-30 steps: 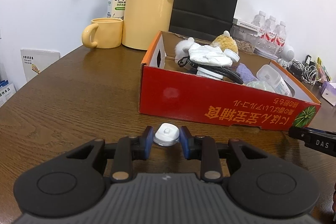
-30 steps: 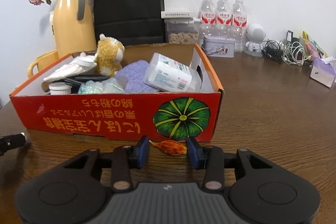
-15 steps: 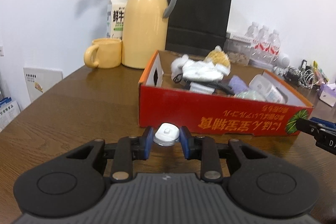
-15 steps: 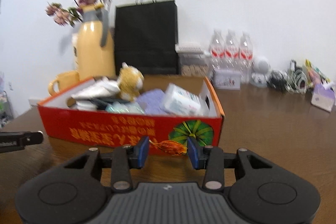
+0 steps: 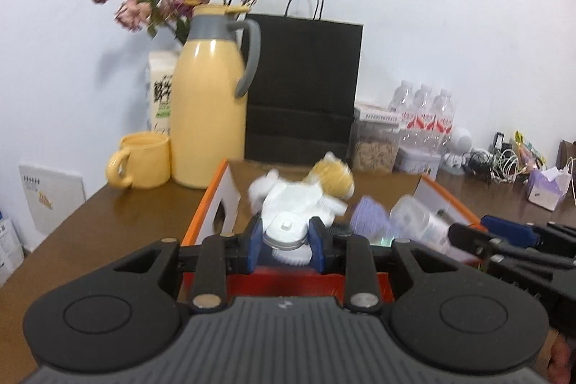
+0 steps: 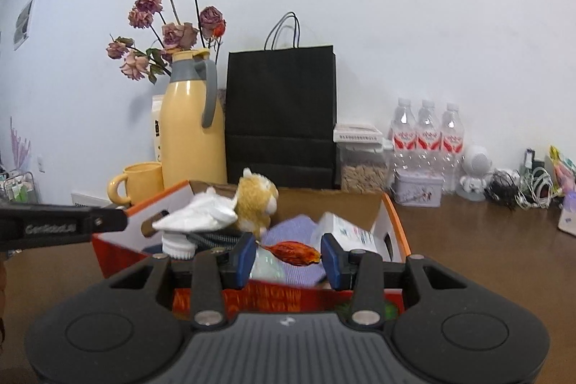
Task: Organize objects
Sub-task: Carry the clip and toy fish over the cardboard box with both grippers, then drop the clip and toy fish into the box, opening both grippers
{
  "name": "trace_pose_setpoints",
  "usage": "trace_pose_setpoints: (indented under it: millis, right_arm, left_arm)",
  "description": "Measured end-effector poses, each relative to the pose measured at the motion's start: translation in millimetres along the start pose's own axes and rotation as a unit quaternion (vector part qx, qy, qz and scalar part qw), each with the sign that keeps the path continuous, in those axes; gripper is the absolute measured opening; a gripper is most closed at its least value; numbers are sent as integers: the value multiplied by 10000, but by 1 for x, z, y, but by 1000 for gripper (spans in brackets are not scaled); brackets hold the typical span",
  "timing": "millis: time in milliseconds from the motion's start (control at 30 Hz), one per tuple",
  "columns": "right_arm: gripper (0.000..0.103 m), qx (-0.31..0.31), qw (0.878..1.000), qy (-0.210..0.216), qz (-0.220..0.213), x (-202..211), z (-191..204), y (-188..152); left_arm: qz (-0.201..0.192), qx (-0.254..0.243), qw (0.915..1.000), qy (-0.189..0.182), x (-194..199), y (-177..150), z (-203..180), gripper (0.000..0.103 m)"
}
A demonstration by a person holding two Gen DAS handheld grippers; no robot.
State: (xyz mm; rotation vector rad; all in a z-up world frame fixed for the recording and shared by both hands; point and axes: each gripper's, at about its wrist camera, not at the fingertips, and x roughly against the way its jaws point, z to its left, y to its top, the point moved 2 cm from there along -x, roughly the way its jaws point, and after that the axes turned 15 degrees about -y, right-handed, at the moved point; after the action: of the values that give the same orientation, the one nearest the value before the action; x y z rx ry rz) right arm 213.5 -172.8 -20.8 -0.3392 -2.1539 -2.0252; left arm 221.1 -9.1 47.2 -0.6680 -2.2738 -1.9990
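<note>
Left wrist view first: the left gripper [image 5: 287, 242] has its blue fingers [image 5: 255, 245] pinching a small white round cap [image 5: 286, 231] with a little nub on top. It's held up in the air right over the near edge of the red cardboard box [image 5: 212, 209], which sits on the brown table [image 5: 108, 222]. Inside the box there's a plush toy [image 5: 333, 176], a white crumpled cloth [image 5: 300, 198], something purple [image 5: 370, 216] and a clear plastic container [image 5: 419, 222], all a bit blurry. Behind the box stand a yellow thermos jug [image 5: 207, 117], a yellow mug [image 5: 142, 161] and a black paper bag [image 5: 302, 89]. The other tool pokes in from the right edge.

Right wrist view: the right gripper [image 6: 288, 256] has its fingers [image 6: 243, 258] clamped on the two ends of a dried orange-red pod thing [image 6: 293, 252], also hovering above the box's front wall [image 6: 252, 299]. Water bottles [image 6: 426, 132] and a tangle of cables [image 6: 518, 189] sit off to the right by the wall.
</note>
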Motion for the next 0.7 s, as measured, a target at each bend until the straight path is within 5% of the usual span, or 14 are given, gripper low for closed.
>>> trace_pose_setpoints:
  millis: [367,700]
  right_arm:
    - [38,160,9997,-18,-157,-46,15,27]
    - [38,245,9996,81,153,-77,20,1]
  left_arm:
    - [-113,-38,9999,-24,-51,27,-3,29]
    - [145,177,9996,-178,-72,10,22,29]
